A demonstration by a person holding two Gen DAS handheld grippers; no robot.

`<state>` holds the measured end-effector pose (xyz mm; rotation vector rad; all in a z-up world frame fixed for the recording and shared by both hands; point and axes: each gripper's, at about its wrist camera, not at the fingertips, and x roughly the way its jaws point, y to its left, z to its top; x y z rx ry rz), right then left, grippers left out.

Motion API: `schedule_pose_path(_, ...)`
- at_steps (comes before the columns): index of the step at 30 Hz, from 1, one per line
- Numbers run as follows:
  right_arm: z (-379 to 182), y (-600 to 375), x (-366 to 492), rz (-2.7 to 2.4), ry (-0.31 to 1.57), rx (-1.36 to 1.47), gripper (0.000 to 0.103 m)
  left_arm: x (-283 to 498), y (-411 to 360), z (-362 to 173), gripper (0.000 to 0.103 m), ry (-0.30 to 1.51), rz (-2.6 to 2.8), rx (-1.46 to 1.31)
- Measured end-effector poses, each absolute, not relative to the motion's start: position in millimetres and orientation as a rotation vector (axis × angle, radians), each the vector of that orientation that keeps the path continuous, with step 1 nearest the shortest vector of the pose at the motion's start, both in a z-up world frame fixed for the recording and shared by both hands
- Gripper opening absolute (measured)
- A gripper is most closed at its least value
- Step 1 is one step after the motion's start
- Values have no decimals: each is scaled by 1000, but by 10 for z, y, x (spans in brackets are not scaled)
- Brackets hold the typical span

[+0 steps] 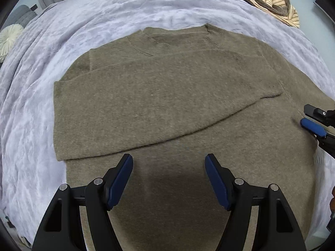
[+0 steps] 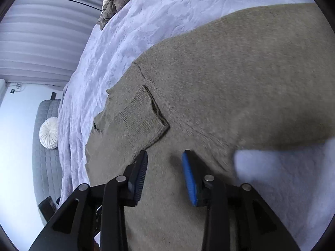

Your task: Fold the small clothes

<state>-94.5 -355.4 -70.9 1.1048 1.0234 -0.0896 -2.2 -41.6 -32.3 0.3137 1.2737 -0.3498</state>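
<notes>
An olive-brown knit sweater (image 1: 167, 96) lies flat on a lavender blanket (image 1: 41, 83), with one side and a sleeve folded over its body. My left gripper (image 1: 168, 160) is open and empty, just above the sweater's near part. My right gripper (image 1: 304, 115) shows at the right edge of the left wrist view, over the sweater's right side. In the right wrist view my right gripper (image 2: 164, 155) is open and empty, close above the sweater (image 2: 230, 83), next to the ribbed cuff (image 2: 142, 117) of the folded sleeve.
A heap of brown and striped cream clothes (image 1: 270, 2) lies at the far right of the blanket. A grey quilted seat (image 2: 45, 146) with a round white cushion (image 2: 49, 132) stands beside the bed. Curtains (image 2: 37, 41) hang behind.
</notes>
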Motion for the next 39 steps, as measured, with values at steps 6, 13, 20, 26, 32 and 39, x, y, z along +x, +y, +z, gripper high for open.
schedule_pose_path(6, -567, -4088, -1689, -267, 938, 1153, 41, -165, -819, -333, 72, 1280, -413, 363)
schedule_pose_path(13, -514, -4882, -2521, -646, 772, 1237, 41, -268, -1256, -350, 72, 1276, -454, 386)
schedule_pose_path(20, -669, -5365, -2661, -663, 546, 1415, 41, -334, -1490, -336, 72, 1275, -469, 390)
schedule_pose_path(26, -566, -5363, -2212, -477, 507, 1447, 8, -271, -1525, -282, 72, 1274, -447, 360)
schedule_pose_path(32, 29, -4878, -1251, -161, 590, 1168, 8, -134, -1260, -172, 72, 1256, -394, 310)
schedule_pose_path(39, 234, -3391, 68, 187, 822, 782, 9, 64, -662, -81, 72, 1236, -282, 230)
